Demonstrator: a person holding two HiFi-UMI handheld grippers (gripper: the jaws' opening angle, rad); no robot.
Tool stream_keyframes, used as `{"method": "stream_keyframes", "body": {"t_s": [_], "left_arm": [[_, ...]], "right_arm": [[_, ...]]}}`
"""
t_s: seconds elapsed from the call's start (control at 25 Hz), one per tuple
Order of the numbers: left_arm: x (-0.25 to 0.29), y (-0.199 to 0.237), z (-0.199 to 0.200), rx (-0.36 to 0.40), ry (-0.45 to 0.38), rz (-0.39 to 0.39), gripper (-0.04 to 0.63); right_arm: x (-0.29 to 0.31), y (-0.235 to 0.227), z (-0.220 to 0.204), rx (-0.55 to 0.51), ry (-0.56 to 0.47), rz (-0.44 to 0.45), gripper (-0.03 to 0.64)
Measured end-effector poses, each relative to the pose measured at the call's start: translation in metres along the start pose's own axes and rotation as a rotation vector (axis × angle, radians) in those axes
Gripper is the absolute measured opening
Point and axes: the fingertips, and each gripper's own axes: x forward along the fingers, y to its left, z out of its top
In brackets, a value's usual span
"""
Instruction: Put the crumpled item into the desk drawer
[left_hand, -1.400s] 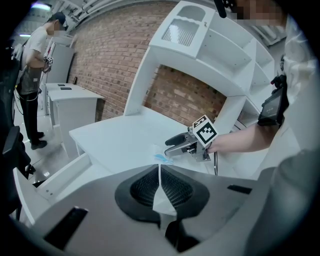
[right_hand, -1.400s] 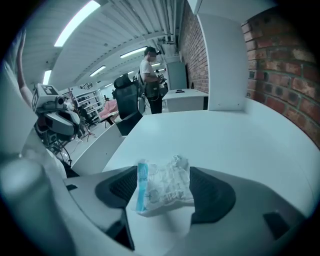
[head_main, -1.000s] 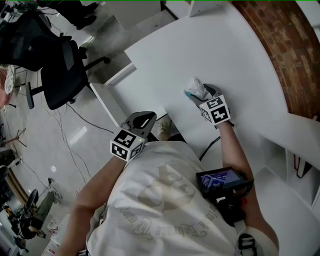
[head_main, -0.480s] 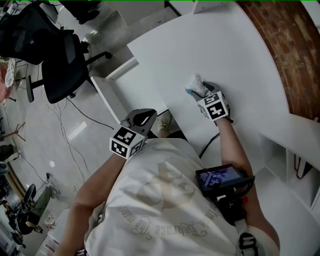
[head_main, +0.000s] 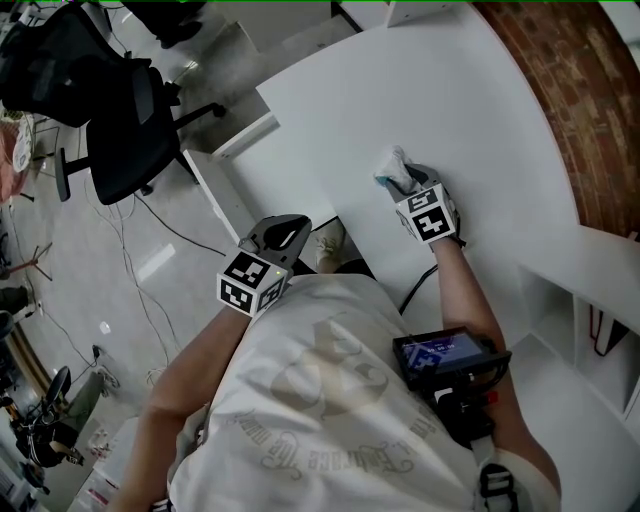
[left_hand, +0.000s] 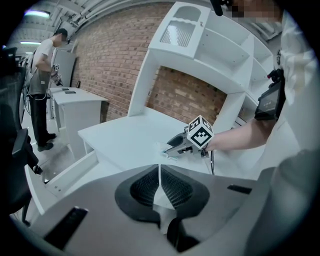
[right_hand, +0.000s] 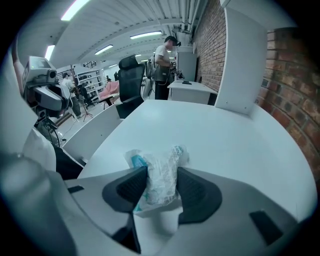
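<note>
The crumpled item (head_main: 397, 172) is a white wrapper with teal print, lying on the white desk (head_main: 470, 80). My right gripper (head_main: 407, 181) points down at it. Its jaws have just been closing, and the wrapper (right_hand: 160, 159) fills the gap with both pads pressing its sides. My left gripper (head_main: 285, 233) hangs off the desk's near-left edge, shut, with nothing between its pads (left_hand: 172, 186). The open drawer (head_main: 240, 145) juts out from the desk's left side, and it appears again (left_hand: 62, 172) below the left gripper. From the left gripper view, the right gripper (left_hand: 172, 148) rests on the wrapper.
A black office chair (head_main: 115, 140) stands on the floor left of the drawer, with cables around it. A white shelf unit (left_hand: 200, 55) rises at the desk's back against a brick wall (head_main: 570, 90). A person (right_hand: 162, 65) stands at another desk far off.
The right gripper's jaws have drawn in around the wrapper. Both hands stay almost where they were.
</note>
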Motion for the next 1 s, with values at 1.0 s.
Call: {"method": "stream_keyframes", "body": {"t_s": [1.0], "left_arm": [[-0.025, 0.014, -0.004, -0.044, -0.013, 0.078, 0.029]], "right_arm": [[-0.002, 0.042, 0.047, -0.023, -0.114, 0.054, 0.196]]}}
